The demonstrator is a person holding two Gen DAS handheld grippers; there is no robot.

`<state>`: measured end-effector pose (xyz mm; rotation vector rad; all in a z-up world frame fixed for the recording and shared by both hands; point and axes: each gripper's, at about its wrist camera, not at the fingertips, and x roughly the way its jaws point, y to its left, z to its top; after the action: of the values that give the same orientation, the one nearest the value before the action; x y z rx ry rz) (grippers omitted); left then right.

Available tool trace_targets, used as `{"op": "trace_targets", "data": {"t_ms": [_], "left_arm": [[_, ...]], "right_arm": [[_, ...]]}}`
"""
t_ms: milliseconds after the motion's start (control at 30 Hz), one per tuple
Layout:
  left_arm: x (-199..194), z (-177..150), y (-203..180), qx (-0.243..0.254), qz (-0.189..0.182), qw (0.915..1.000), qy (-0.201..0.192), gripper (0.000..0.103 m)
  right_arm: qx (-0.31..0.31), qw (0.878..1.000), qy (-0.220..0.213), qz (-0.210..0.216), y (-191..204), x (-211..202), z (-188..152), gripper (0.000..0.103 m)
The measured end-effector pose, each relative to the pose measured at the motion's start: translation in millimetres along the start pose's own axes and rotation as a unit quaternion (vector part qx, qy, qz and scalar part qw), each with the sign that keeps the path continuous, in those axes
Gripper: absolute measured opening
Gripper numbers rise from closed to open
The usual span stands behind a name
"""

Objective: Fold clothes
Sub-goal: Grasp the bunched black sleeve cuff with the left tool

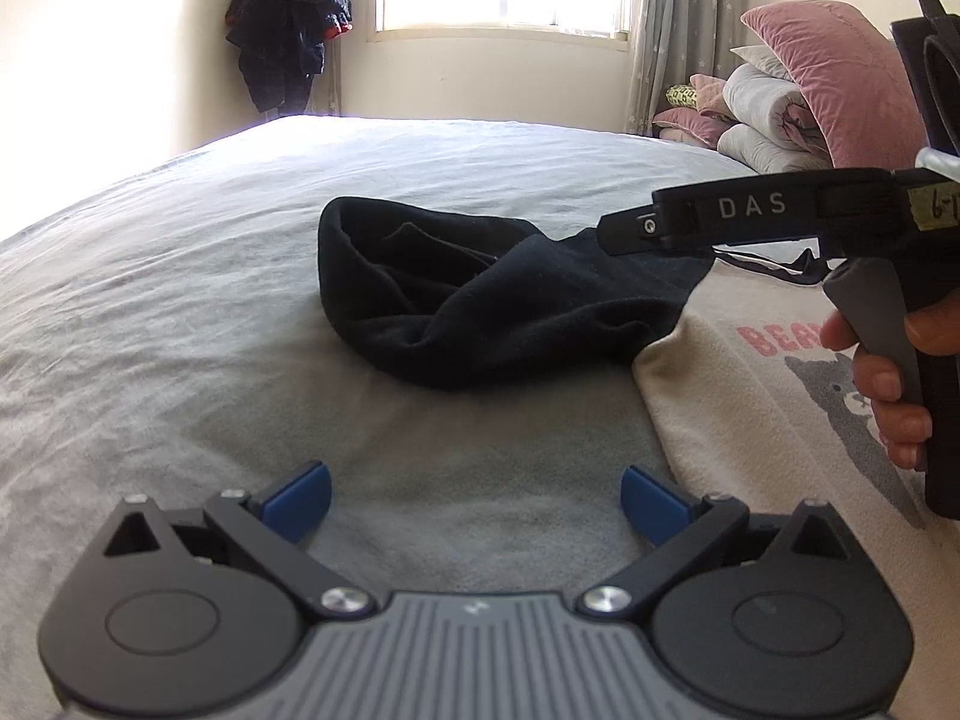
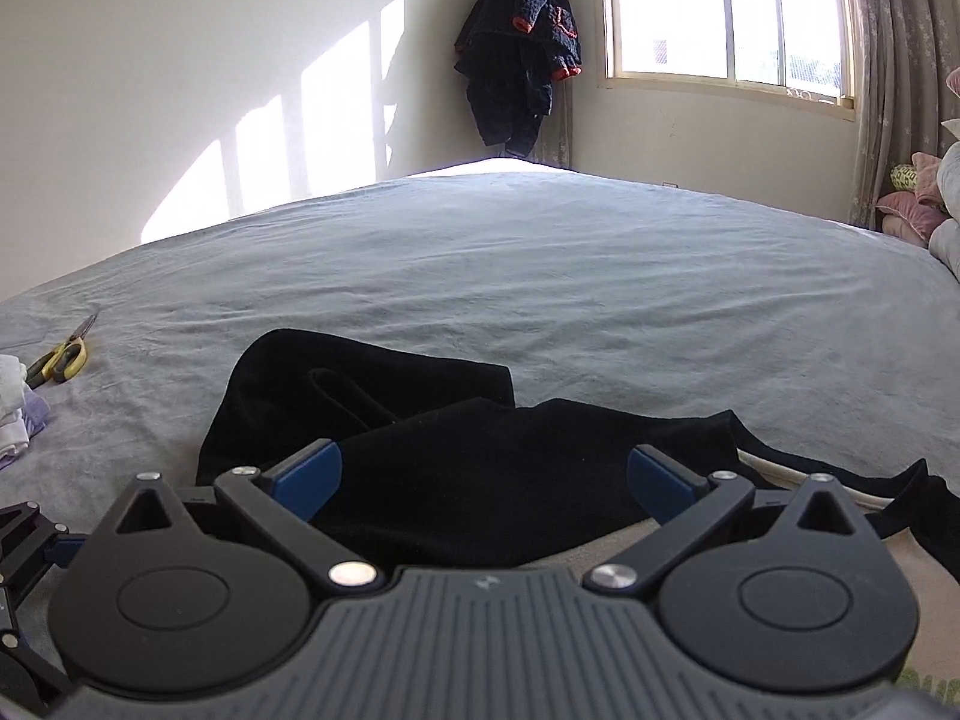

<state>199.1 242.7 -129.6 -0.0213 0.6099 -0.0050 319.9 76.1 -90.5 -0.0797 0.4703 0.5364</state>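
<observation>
**Both tongs spread wide over the bed**

Far left on the grey bedsheet (image 2: 540, 276), yellow-handled scissors (image 2: 60, 357) lie beside a small pile of white and lilac cloth (image 2: 18, 408). The left tongs (image 1: 474, 501) hover released, blue pads apart, above bare sheet. Ahead lies the crumpled black fleece garment (image 1: 468, 306), its right edge resting on the cream sweatshirt with a grey bear print (image 1: 780, 420). The right tongs (image 2: 483, 483) hang released too, directly over the black fleece, nothing between the pads. Far right, a hand (image 1: 888, 384) grips their handle.
</observation>
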Motion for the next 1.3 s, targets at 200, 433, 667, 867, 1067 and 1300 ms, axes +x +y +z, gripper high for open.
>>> {"op": "trace_targets", "data": {"t_ms": [200,433,667,867,1067,1300], "left_arm": [[0,1,2,-0.005,-0.003,1.0,-0.001,0.103],[-1,3,4,-0.012,-0.009,0.9999,0.001,0.103],[7,18,18,-0.058,-0.017,0.9982,-0.007,0.102],[28,48,46,-0.121,0.005,0.9921,-0.032,0.102],[65,93,73,-0.149,0.015,0.9884,-0.023,0.099],[109,137,76,-0.134,-0.032,0.99,0.031,0.073]], "right_arm": [[0.066,0.998,0.019,0.003,-23,16,-11,0.103],[0.133,0.99,0.03,0.041,-43,19,-19,0.103],[0.184,0.98,0.022,0.076,-58,14,-21,0.103],[0.181,0.98,0.023,0.076,-57,11,-20,0.103],[0.191,0.978,0.021,0.081,-61,11,-22,0.103],[0.178,0.981,0.024,0.073,-56,12,-22,0.103]]}}
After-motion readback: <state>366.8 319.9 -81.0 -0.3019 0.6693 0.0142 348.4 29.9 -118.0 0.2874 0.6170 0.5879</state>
